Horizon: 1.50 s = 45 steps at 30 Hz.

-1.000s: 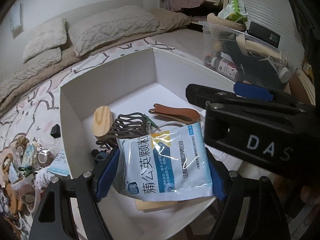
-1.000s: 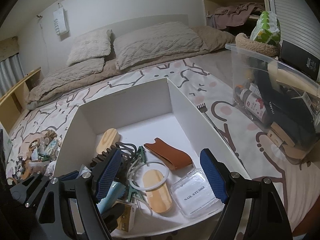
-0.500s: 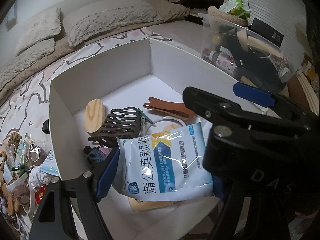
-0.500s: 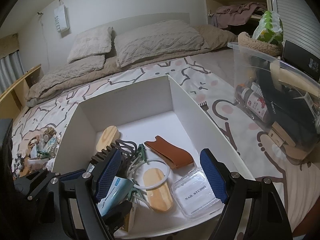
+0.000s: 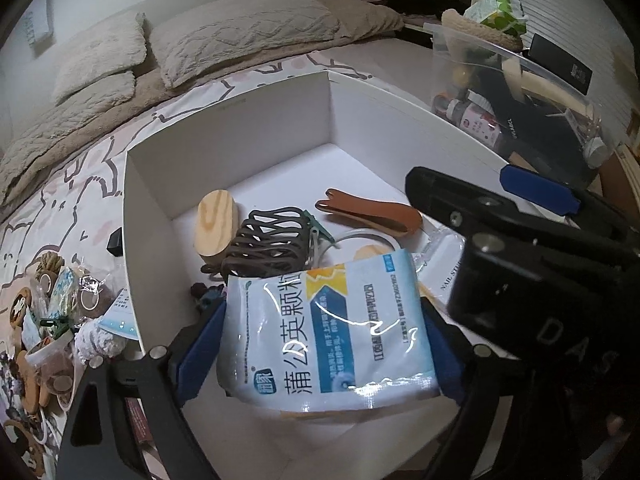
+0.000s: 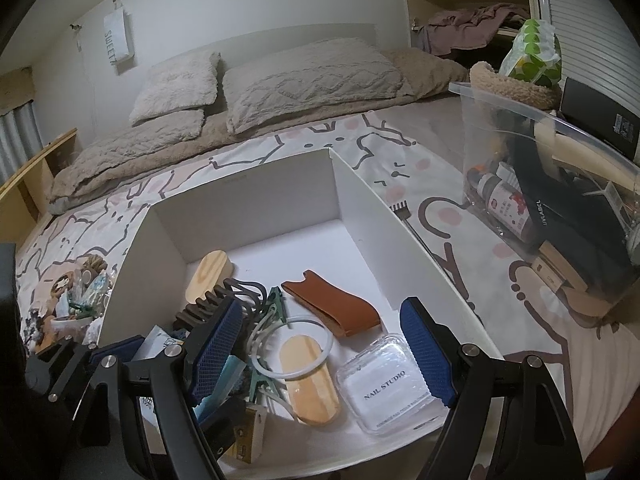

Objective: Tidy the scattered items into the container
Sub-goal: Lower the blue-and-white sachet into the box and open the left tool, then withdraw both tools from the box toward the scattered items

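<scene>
My left gripper (image 5: 320,344) is shut on a blue-and-white medicine sachet (image 5: 328,324) and holds it over the near end of the white box (image 5: 256,120). The box holds a wooden brush (image 5: 216,224), a dark claw clip (image 5: 264,244), a brown leather piece (image 5: 372,216), a clear ring and a NAIL STUDIO case (image 6: 388,384). My right gripper (image 6: 320,352) is open and empty above the box's near right part; it also shows in the left wrist view (image 5: 540,192). The left gripper and sachet (image 6: 216,376) show low left in the right wrist view.
A pile of scattered small items (image 5: 44,320) lies on the patterned bedspread left of the box. A clear plastic bin (image 6: 560,184) full of bottles and packs stands to the right. A small comb (image 6: 404,216) lies beside the box. Pillows (image 6: 312,80) are at the back.
My left gripper with the sachet has shifted slightly over the box. My right gripper has stayed open and moved a little nearer over the box's right side.
</scene>
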### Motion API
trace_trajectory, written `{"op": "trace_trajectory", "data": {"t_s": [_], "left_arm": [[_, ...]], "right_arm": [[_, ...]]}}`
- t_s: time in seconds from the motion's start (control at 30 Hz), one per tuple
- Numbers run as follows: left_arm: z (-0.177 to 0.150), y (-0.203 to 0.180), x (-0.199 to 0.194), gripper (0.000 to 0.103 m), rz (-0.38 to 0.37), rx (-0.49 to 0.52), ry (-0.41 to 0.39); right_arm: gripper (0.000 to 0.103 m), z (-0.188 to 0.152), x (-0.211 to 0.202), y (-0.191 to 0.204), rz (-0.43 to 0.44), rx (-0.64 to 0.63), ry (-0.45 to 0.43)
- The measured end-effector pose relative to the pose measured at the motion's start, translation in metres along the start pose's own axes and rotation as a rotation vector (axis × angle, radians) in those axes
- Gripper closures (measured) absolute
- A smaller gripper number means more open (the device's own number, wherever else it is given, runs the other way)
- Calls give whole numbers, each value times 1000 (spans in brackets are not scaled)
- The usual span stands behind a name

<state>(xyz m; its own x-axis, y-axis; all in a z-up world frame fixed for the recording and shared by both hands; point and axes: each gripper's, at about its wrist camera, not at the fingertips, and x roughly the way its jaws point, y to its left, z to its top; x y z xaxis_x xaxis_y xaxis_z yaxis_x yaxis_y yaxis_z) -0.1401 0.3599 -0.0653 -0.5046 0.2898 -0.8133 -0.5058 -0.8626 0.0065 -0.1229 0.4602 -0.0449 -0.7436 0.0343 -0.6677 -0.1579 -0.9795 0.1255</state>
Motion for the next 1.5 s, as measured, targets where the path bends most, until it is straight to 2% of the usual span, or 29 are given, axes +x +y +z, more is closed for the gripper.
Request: {"op": "trace_trajectory", "data": {"t_s": [0.3,0.53,1.07,1.5], "left_arm": [[-1,1,1,7,6,-17,-3],[-1,1,0,2,35,-16,-7],[-1,1,-2,2,33,-17,-14],[-1,1,-8,2,31,-4,-51]], "right_arm": [[22,3,-8,-6,-4,36,-43],[22,3,-8,-6,-2,31,-43],[22,3,-7,-2,-1,15,-35],[22,4,-8,-6,-1,28,-46]]}}
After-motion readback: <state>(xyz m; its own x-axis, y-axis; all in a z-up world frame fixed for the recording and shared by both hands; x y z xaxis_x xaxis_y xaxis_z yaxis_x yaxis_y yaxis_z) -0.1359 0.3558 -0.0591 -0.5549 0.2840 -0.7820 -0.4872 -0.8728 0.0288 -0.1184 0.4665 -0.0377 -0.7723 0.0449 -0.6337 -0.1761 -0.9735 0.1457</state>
